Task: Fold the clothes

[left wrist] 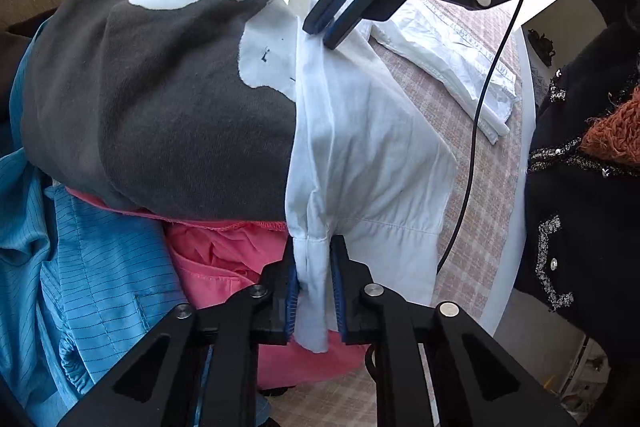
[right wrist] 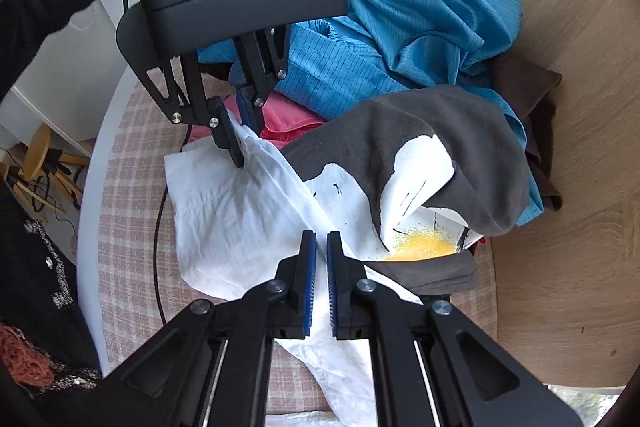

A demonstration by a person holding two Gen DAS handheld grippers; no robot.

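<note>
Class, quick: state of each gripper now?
Left gripper: shut on the white shirt.
Right gripper: shut on the same white shirt.

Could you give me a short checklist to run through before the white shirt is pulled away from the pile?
1. Left gripper shut on the white shirt: ok.
2. Right gripper shut on the shirt's other end: ok.
3. Shirt free of the pile: not ok; the grey garment lies over one edge.
4. Shirt spread flat: not ok; it is bunched between the grippers.
5. Black cable clear of the shirt: cannot tell.
6. Checked tablecloth bare beside the shirt: ok.
</note>
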